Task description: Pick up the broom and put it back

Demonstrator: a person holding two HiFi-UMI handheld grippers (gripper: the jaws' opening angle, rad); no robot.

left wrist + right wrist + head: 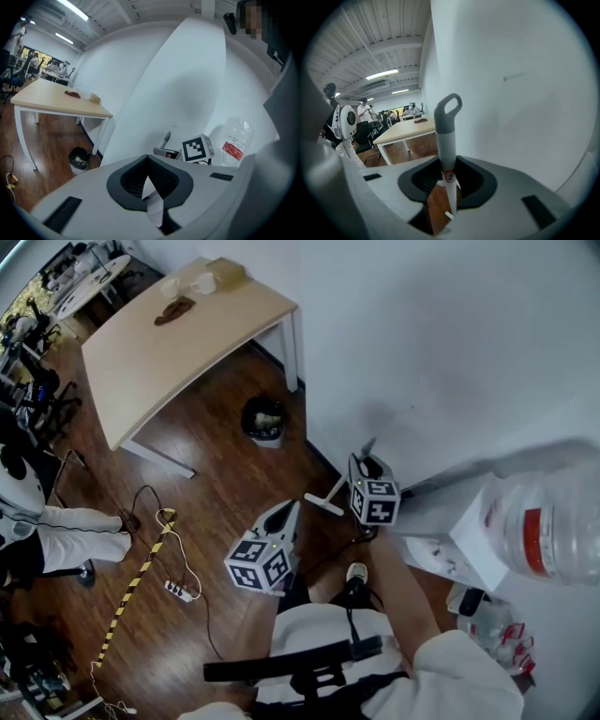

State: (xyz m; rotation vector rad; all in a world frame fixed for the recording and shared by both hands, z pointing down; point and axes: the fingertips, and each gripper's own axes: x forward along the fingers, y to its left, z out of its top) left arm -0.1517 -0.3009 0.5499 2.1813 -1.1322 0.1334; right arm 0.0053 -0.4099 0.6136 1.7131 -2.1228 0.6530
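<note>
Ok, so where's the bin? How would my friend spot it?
Find the big pale wooden table against the white wall. On the brown floor by its white leg nearest that wall sits the bin. It's the only small round black tub there, with light rubbish inside.

White wall [450,352], dark wood floor [225,484], pale table [178,343], black bin [264,420] beside wall
</note>
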